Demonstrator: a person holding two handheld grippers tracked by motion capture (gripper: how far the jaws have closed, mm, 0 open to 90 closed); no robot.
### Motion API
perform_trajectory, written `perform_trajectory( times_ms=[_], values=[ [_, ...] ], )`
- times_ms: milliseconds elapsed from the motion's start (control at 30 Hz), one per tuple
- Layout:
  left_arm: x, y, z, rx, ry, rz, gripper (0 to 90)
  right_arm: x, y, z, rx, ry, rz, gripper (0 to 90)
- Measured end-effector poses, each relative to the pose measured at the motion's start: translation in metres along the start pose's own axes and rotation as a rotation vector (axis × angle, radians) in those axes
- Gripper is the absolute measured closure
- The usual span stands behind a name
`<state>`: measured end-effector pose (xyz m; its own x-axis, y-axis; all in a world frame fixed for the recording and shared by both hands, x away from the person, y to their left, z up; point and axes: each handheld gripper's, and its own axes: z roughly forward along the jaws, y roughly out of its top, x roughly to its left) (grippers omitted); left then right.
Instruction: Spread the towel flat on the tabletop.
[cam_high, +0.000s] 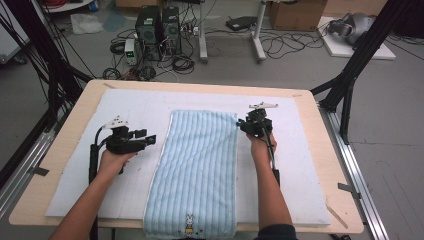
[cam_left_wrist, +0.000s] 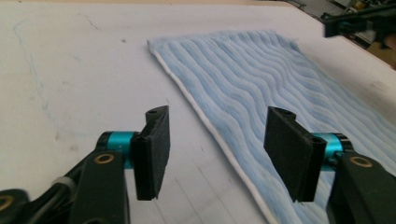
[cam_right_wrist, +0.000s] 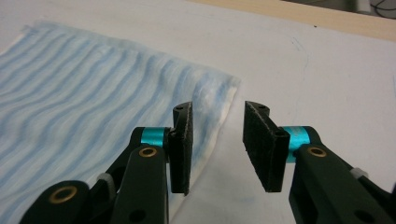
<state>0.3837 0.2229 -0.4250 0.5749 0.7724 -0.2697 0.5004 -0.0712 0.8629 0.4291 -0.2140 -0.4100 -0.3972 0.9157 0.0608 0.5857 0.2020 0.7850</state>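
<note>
A light blue striped towel (cam_high: 195, 165) with a small rabbit motif at its near end lies flat and lengthwise on the white mat (cam_high: 310, 165). My left gripper (cam_high: 146, 137) hovers just left of the towel's left edge, about a third of the way down from the far end. In the left gripper view its jaws (cam_left_wrist: 215, 144) stand open over the towel's white-hemmed edge (cam_left_wrist: 205, 116), nothing pinched. My right gripper (cam_high: 245, 124) sits at the towel's far right corner. In the right gripper view it (cam_right_wrist: 217, 144) is open, the towel corner (cam_right_wrist: 219, 93) lying just beyond and below the jaws.
The mat covers most of a wooden table (cam_high: 75, 130). Beyond the far edge the floor holds computer towers (cam_high: 159, 30), cables and a cardboard box (cam_high: 295, 12). Black frame posts (cam_high: 350, 80) stand at both sides. My right gripper (cam_left_wrist: 355, 23) also appears far off in the left gripper view.
</note>
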Motion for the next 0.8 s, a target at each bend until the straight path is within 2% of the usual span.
perform_trajectory(
  times_ms=[67, 100, 233, 300, 400, 500, 567, 633, 700, 733, 767, 800],
  values=[
    [0.003, 0.008, 0.012, 0.013, -0.019, -0.010, 38.4, -0.001, -0.004, -0.010, 0.002, 0.022, -0.004, 63.1],
    [0.004, 0.011, 0.018, 0.018, -0.017, -0.007, 38.5, -0.001, -0.006, -0.014, 0.002, 0.032, -0.012, 62.9],
    [0.006, 0.019, 0.044, 0.047, 0.005, 0.019, 48.6, -0.002, -0.016, -0.029, 0.011, 0.082, -0.023, 62.3],
    [0.007, 0.021, 0.058, 0.079, 0.033, 0.036, 53.6, -0.001, -0.021, -0.036, 0.009, 0.101, -0.030, 62.4],
    [0.013, 0.024, 0.077, 0.109, 0.086, 0.029, 56.0, -0.003, -0.028, -0.043, 0.009, 0.106, -0.040, 62.4],
    [0.014, 0.027, 0.092, 0.131, 0.115, 0.045, 58.9, -0.007, -0.033, -0.045, 0.015, 0.102, -0.036, 62.4],
    [0.011, 0.028, 0.102, 0.148, 0.128, 0.073, 60.6, -0.009, -0.035, -0.044, 0.022, 0.101, -0.027, 62.3],
    [0.009, 0.028, 0.111, 0.186, 0.149, 0.113, 62.5, -0.009, -0.035, -0.042, 0.020, 0.102, -0.025, 62.2],
    [0.005, 0.029, 0.114, 0.179, 0.180, 0.136, 67.8, -0.007, -0.035, -0.041, 0.021, 0.100, -0.028, 61.8],
    [0.003, 0.029, 0.114, 0.183, 0.193, 0.162, 72.3, -0.006, -0.035, -0.040, 0.022, 0.102, -0.031, 61.6],
    [0.002, 0.029, 0.115, 0.186, 0.190, 0.186, 83.6, -0.005, -0.035, -0.039, 0.025, 0.101, -0.036, 61.1],
    [0.000, 0.029, 0.116, 0.193, 0.200, 0.206, 87.2, -0.004, -0.035, -0.039, 0.028, 0.103, -0.041, 60.9]
  ],
)
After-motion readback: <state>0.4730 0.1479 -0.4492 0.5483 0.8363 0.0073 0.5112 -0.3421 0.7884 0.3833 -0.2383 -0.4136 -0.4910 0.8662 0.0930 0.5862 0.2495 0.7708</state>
